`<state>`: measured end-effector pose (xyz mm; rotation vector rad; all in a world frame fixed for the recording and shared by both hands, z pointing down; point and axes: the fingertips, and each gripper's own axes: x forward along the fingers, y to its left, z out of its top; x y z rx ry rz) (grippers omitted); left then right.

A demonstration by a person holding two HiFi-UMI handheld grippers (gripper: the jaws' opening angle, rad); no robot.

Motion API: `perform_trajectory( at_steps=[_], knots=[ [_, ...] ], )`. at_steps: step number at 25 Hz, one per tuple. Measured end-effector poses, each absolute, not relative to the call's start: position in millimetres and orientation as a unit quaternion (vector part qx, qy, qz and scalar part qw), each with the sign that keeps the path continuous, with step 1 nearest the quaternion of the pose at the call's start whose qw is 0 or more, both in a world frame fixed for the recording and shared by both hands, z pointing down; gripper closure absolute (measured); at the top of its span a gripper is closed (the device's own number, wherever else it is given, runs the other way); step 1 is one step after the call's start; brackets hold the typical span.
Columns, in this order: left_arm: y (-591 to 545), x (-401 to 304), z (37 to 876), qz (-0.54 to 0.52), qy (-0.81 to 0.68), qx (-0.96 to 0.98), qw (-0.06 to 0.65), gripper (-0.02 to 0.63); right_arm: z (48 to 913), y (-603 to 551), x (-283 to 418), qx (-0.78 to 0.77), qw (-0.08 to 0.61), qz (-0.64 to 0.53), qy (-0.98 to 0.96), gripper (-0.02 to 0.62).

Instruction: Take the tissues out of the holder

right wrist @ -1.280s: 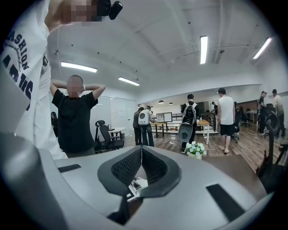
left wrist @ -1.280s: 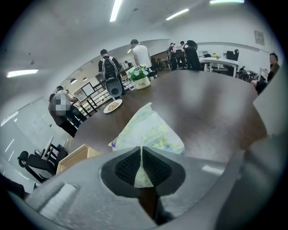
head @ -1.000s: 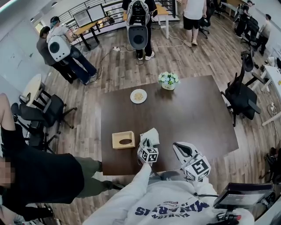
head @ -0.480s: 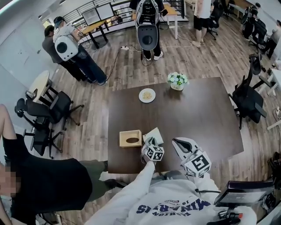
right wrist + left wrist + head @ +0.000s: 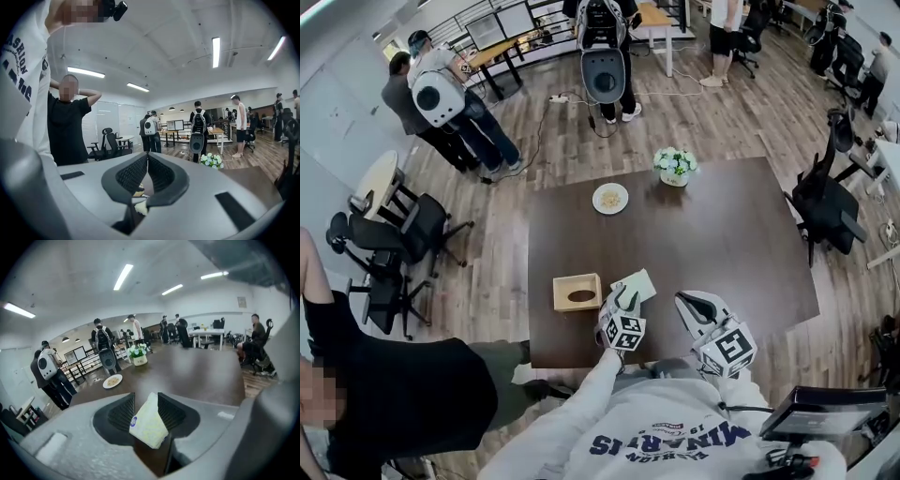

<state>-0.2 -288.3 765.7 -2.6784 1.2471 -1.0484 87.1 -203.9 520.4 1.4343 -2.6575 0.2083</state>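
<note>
The wooden tissue holder (image 5: 577, 292) stands on the dark table (image 5: 722, 244) near its front left. Just to its right, a pale tissue pack (image 5: 635, 286) lies tilted at the tips of my left gripper (image 5: 619, 302). In the left gripper view the pack (image 5: 149, 423) leans between the ribbed pads. My left gripper (image 5: 146, 401) has its jaws opening, with a gap at the left pad. My right gripper (image 5: 694, 309) hovers over the table's front edge. Its jaws are pressed together on nothing (image 5: 147, 164).
A white plate (image 5: 610, 198) with food and a pot of flowers (image 5: 675, 165) sit at the table's far side. Black office chairs (image 5: 821, 202) stand to the right and others (image 5: 394, 244) to the left. A person in black (image 5: 384, 375) is close at my left, and several people are farther back.
The camera has swung slightly. The left gripper stays beside the holder with the tissue pack at its tips. The right gripper has barely moved.
</note>
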Motion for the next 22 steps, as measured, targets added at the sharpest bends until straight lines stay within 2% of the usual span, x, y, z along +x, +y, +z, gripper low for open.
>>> perform_trajectory(
  at_steps=[8, 14, 15, 22],
  knots=[
    [-236, -25, 569, -0.113, 0.33, -0.937, 0.006, 0.469, 512, -218, 67, 0.458, 0.039, 0.069, -0.885, 0.586],
    [-210, -63, 500, -0.026, 0.332, -0.943, 0.02, 0.475, 505, -223, 40, 0.438, 0.031, 0.066, -0.896, 0.586],
    [-205, -68, 494, -0.019, 0.332, -0.943, 0.024, 0.601, 504, -223, 36, 0.434, 0.029, 0.065, -0.898, 0.586],
    [-199, -88, 486, -0.02, 0.358, -0.933, 0.026, 0.604, 500, -224, 22, 0.419, 0.025, 0.058, -0.906, 0.586]
  ],
)
